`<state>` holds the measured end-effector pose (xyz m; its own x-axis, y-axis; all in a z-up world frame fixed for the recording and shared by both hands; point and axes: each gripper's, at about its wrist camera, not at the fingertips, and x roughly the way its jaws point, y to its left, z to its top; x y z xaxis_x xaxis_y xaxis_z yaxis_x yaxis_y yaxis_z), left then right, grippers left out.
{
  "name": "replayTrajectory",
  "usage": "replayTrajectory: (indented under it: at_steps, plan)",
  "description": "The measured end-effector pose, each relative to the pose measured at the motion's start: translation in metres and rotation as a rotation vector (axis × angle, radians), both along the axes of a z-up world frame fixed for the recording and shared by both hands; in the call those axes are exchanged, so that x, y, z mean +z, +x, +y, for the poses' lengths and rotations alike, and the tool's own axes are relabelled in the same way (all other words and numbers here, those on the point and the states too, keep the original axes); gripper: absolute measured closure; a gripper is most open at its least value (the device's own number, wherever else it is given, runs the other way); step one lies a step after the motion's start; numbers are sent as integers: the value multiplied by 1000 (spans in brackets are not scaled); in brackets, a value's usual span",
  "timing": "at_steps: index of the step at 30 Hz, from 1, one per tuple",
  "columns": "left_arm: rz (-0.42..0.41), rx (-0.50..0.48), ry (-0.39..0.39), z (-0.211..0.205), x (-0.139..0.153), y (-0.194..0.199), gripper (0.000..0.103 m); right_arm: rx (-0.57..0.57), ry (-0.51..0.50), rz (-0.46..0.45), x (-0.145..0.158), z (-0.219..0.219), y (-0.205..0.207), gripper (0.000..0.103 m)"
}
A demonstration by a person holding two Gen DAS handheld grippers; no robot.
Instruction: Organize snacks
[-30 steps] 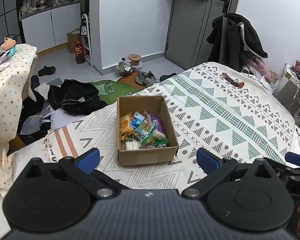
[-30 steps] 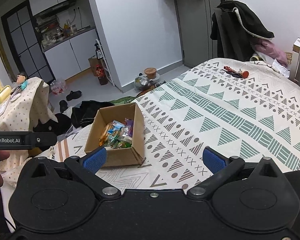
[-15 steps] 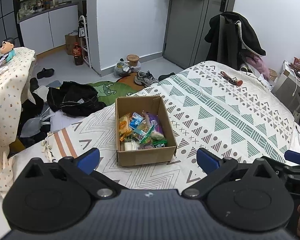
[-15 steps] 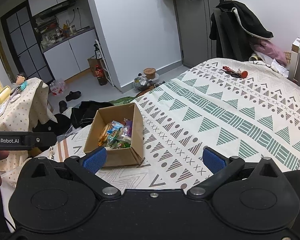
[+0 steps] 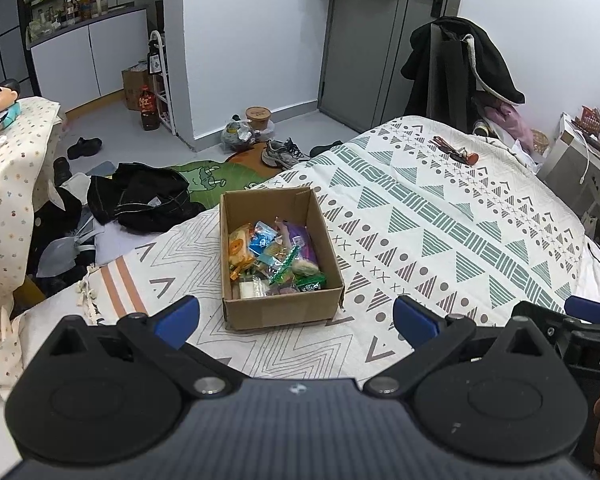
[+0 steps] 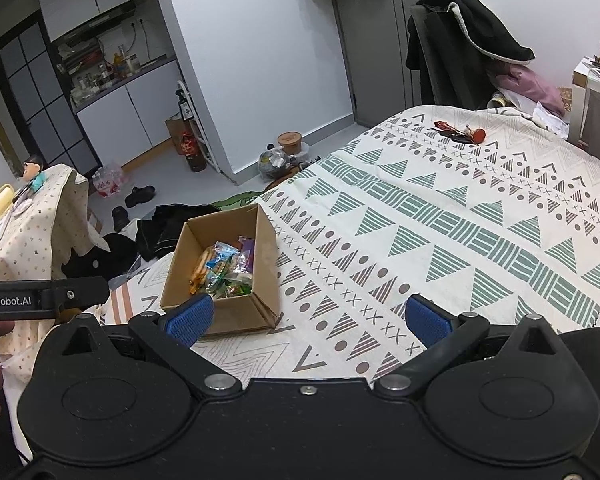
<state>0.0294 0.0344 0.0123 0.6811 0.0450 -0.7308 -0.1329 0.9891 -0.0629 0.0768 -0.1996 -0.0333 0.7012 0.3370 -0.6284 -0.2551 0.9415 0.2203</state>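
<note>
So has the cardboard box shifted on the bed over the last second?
No. The cardboard box sits at the same spot on the bedspread, its near corner by the same zigzag lines; only the cameras drift slightly.

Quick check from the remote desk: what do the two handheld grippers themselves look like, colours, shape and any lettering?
Both are black. The left gripper and right gripper each have two angled fingers with blue textured pads, silver pivot screws, two round raised discs and a ribbed centre panel. White lettering reading GenRobot.AI shows on the left unit's side in the right wrist view. No cables or sleeves are visible.
</note>
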Motion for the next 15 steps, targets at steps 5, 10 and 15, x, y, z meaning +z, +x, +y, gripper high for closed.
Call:
replayTrajectory:
  at_steps: [5,10,15]
  plan:
    - [6,0,6,-2,-1,1,1,-1,-2,-1,0,-1,0,0]
    - [6,-3,10,-4,0,0,1,-4,0,-7,0,-4,-1,0]
    - [5,-4,12,-5,0,0,1,-5,0,-5,0,-5,-2,0]
